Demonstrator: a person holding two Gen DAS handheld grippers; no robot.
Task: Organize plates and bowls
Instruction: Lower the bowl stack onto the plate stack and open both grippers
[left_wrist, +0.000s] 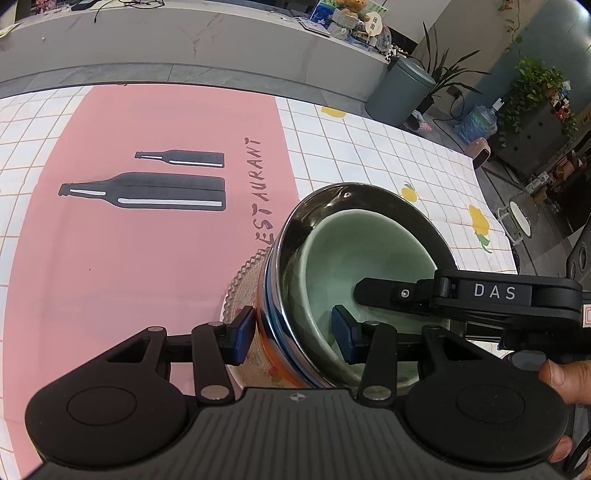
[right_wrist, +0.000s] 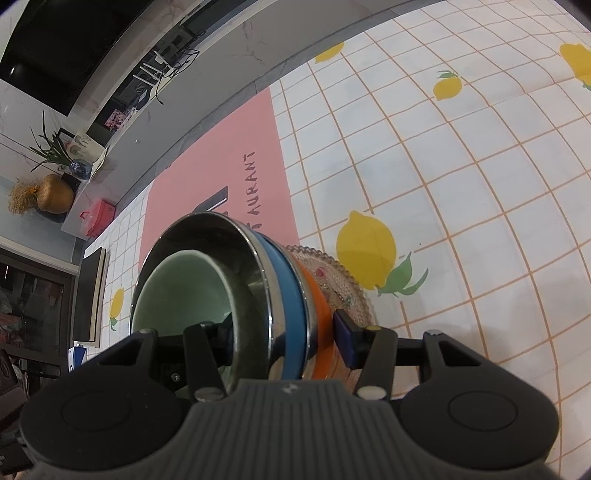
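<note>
Steel bowl (left_wrist: 314, 206) holds a green bowl (left_wrist: 369, 258), stacked over blue and orange bowls on a glass plate (left_wrist: 240, 295) on the counter (right_wrist: 461, 184). My left gripper (left_wrist: 293, 334) has its jaws half open astride the stack's wall; my right gripper (right_wrist: 284, 332) does the same from the opposite side. I cannot tell whether either grips.

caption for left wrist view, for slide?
Both grippers, left and right, straddling the rim of nested steel and green bowls on a glass plate.
</note>
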